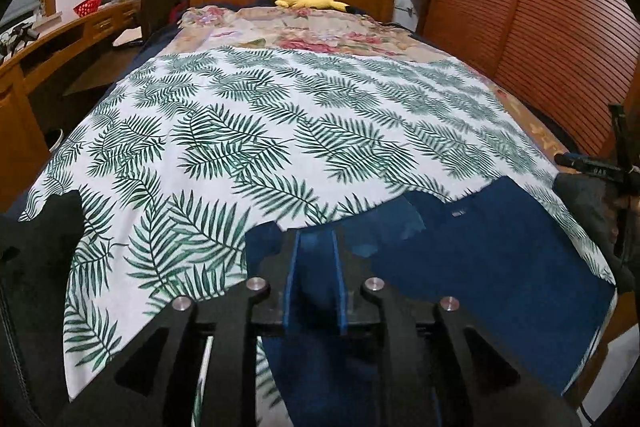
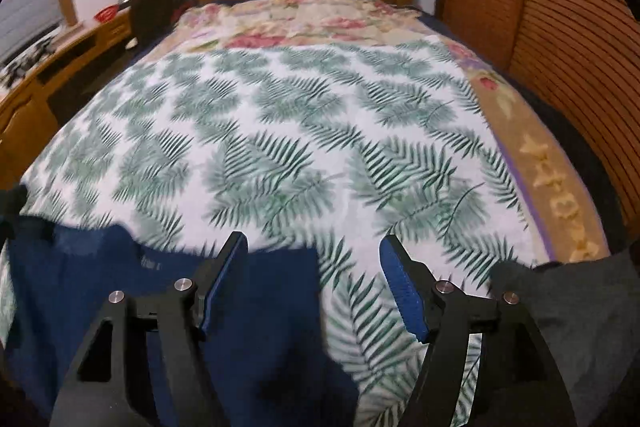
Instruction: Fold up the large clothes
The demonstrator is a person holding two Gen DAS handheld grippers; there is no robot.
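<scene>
We have the navy garment lying at the near edge of the bed, on the palm-leaf sheet, running left to right across our reach. Our left claw sits right over its left part, jaws only slightly apart with navy cloth showing between them, though we cannot tell if the pads still pinch it. Our right claw hangs wide and empty above the garment's right edge, so both hands are about equally near.

Leaf-print sheet lies open; louvred wardrobe probably crowds right.
</scene>
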